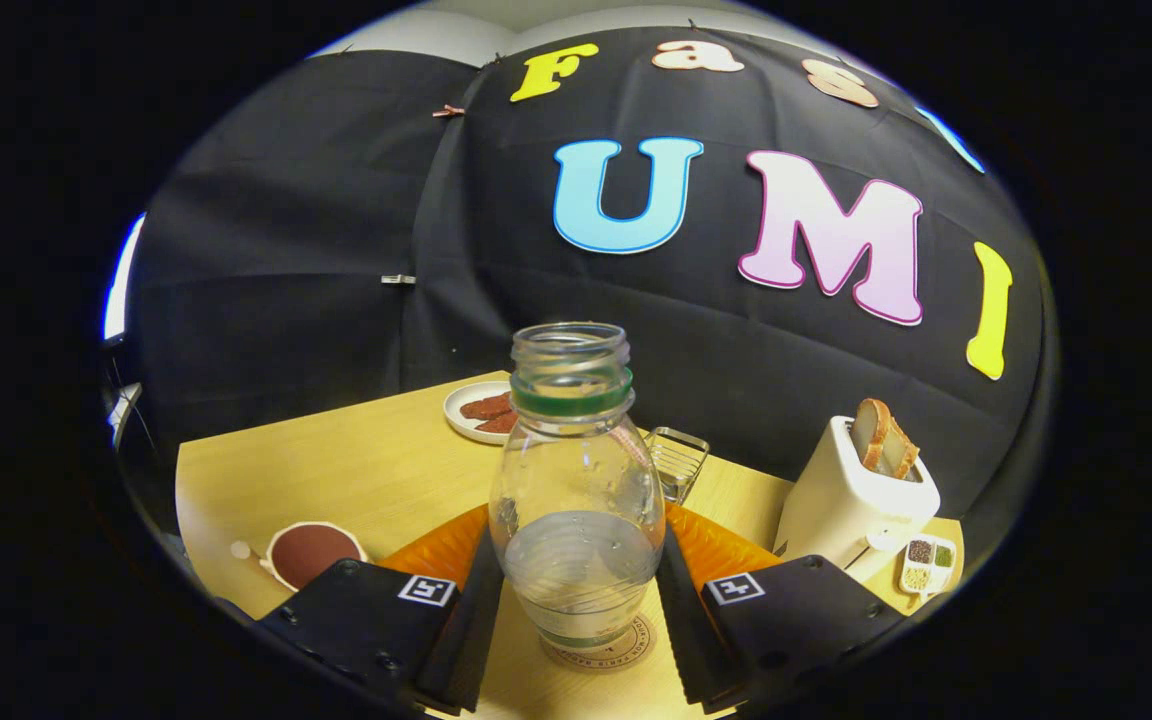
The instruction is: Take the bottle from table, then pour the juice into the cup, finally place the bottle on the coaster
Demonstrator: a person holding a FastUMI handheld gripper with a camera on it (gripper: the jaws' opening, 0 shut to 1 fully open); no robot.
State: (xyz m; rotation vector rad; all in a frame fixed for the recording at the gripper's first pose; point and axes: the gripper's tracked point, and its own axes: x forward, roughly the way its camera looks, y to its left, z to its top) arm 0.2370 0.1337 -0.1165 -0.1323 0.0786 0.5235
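A clear plastic bottle (576, 480) with a green neck ring and no cap stands upright between my fingers, its lower part holding clear liquid. Its base rests on a round cork coaster (626, 650) on the wooden table (356, 470). My gripper (576, 560) is shut on the bottle, a finger pressing each side of its belly. A clear ribbed glass cup (678, 462) stands just beyond the bottle to the right. A round cup with a dark brown inside (308, 552) sits left of the left finger.
An orange mat (726, 545) lies behind the bottle. A white toaster (851, 505) with bread slices stands at the right, with a small dish of seeds (926, 565) beside it. A white plate of reddish slices (484, 410) sits at the table's far edge.
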